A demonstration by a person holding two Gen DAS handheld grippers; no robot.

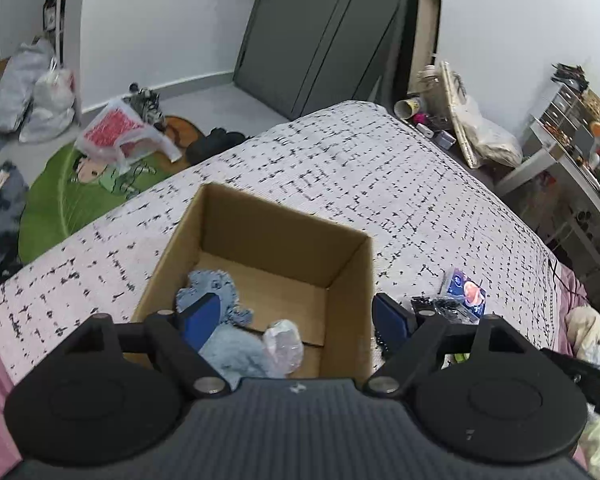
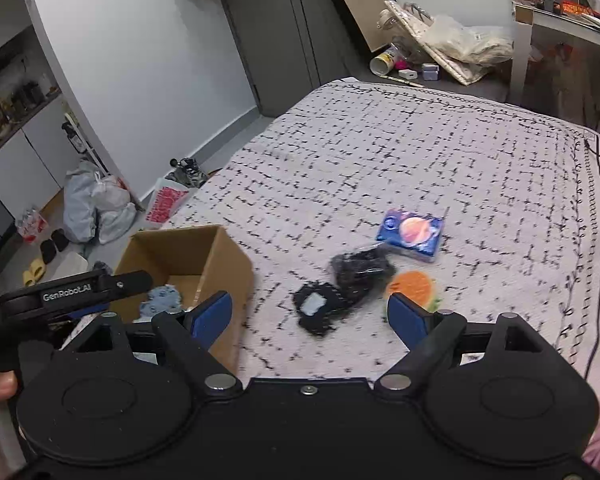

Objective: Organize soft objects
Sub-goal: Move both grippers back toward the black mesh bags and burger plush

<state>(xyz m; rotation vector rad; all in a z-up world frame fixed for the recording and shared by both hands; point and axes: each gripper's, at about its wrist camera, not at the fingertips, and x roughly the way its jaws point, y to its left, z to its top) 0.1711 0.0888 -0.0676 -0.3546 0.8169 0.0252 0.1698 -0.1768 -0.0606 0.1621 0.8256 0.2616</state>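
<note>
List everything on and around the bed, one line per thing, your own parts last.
Open brown cardboard box: one, brown, on the bed.
Fluffy light blue cloth: one, blue, inside the box.
Crinkled clear plastic wrap: one, clear, inside the box beside the cloth.
Black bundles in plastic: two, black, on the bed right of the box.
Blue planet-print packet: one, blue, beyond the bundles.
Round orange pad: one, orange, beside the bundles.
White black-flecked bedspread: one, covering the bed.
Left gripper: one, black with blue pads, open above the box.
Right gripper: one, open above the bundles.

A blue plush (image 1: 228, 344) lies in the open cardboard box (image 1: 352, 276) (bottom corner).
</note>
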